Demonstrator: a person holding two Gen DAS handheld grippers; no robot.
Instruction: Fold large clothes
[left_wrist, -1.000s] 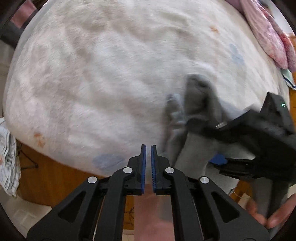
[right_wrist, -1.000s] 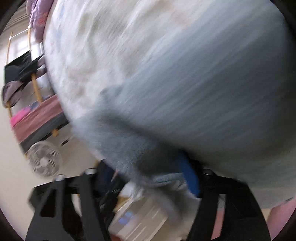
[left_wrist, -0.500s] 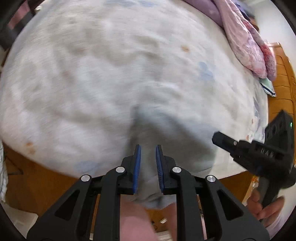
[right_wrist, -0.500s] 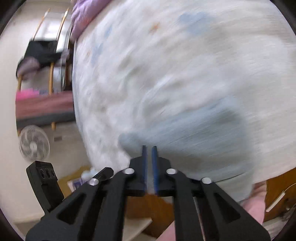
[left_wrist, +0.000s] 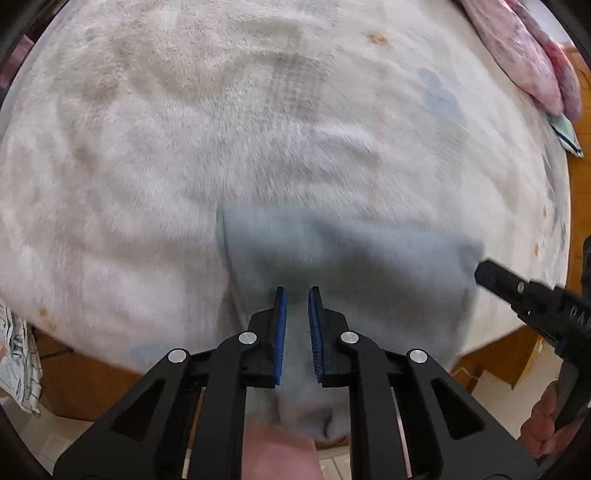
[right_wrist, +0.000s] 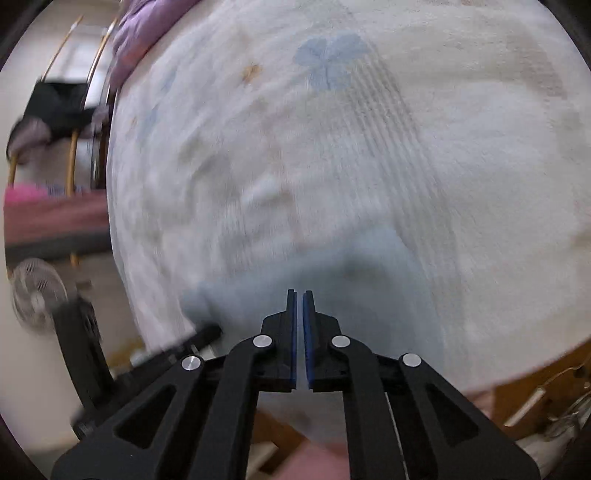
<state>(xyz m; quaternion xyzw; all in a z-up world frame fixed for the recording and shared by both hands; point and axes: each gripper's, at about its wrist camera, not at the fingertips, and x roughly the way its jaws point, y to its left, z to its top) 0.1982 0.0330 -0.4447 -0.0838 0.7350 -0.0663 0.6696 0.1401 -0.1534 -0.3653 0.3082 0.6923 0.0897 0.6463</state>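
A grey-blue garment (left_wrist: 351, 251) lies on the near edge of a bed covered by a white fleece blanket (left_wrist: 221, 129), part of it hanging over the edge. My left gripper (left_wrist: 295, 291) hovers over its middle, jaws slightly apart and empty. My right gripper (right_wrist: 298, 293) is shut with only a thin slit, empty, just above the same garment (right_wrist: 369, 288). The right gripper's tip shows at the garment's right edge in the left wrist view (left_wrist: 491, 273). The left gripper shows at the lower left of the right wrist view (right_wrist: 155, 350).
A pink quilt (left_wrist: 524, 55) lies at the bed's far right corner. The wooden bed frame (left_wrist: 517, 354) shows below the blanket. A fan (right_wrist: 35, 299) and a rack with clothes (right_wrist: 55, 110) stand on the floor to the left.
The garment was held bunched in my right gripper; it has been dropped and now lies spread on the bed edge. Both grippers have drawn back above it, and the left jaws have parted slightly.
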